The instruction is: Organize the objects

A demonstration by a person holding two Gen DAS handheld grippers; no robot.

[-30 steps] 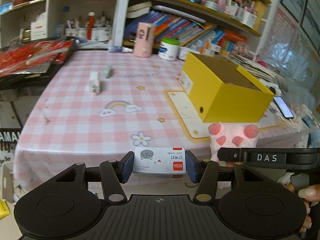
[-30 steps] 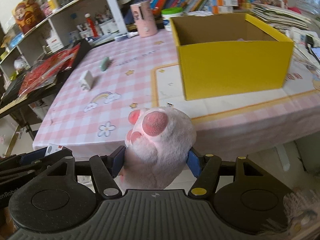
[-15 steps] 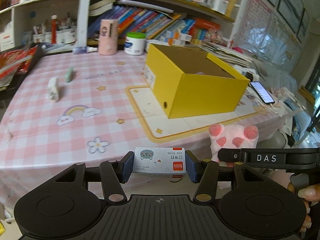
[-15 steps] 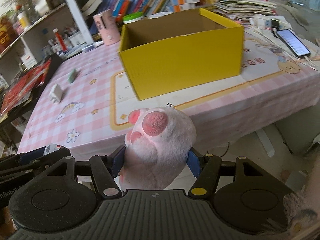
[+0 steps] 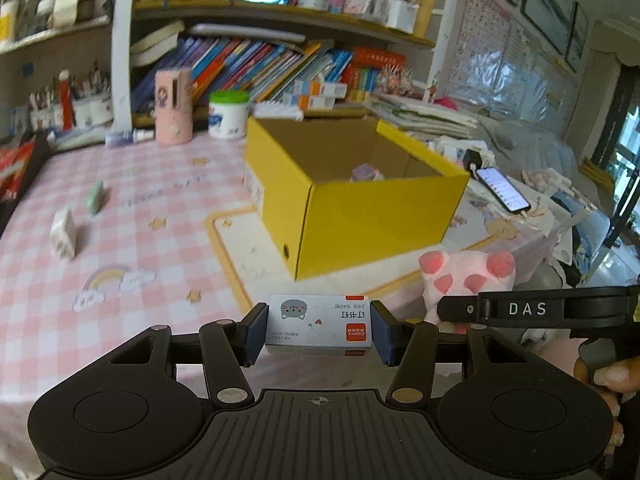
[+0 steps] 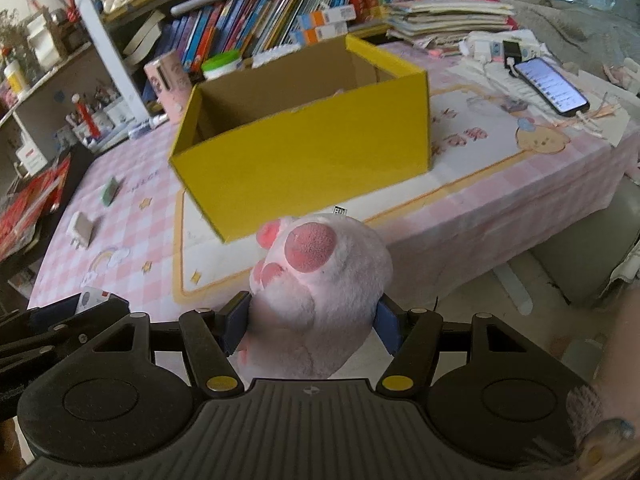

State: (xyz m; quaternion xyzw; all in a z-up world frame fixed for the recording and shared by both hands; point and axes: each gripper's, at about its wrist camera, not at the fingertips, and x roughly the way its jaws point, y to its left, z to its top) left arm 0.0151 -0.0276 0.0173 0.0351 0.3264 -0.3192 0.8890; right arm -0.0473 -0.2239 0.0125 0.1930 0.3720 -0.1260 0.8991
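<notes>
**Carry phase: both grippers loaded, box ahead**

Nearest first: my left gripper (image 5: 318,330) is clamped on a small staple box (image 5: 319,328), pads square on its short ends, label up. Right gripper (image 6: 310,326) is closed on a pink plush paw (image 6: 320,284), pads sunk into the sides, toe beans facing the camera. In the left view the paw sits just beside the staple box, so the two tools are close together and both are short of the table's near edge.

Next out: pink checked tablecloth (image 5: 132,216), then the open yellow box (image 6: 304,152) on a white mat. I read that as the drop target. Something small and purplish already lies inside it (image 5: 366,172); can't tell what it is.

How I'd do this step:
- clear the near wall of the box with both loads before lowering; the paw hangs low and could catch the rim
- drop one at a time, so the grippers don't collide over the opening
- release the staple box low, so it doesn't tumble

Further left on the cloth: white charger plug (image 5: 64,234) and green eraser (image 5: 95,198), well apart from the box, probably next. Phone (image 6: 552,86) on the right stays put, I'd guess.
</notes>
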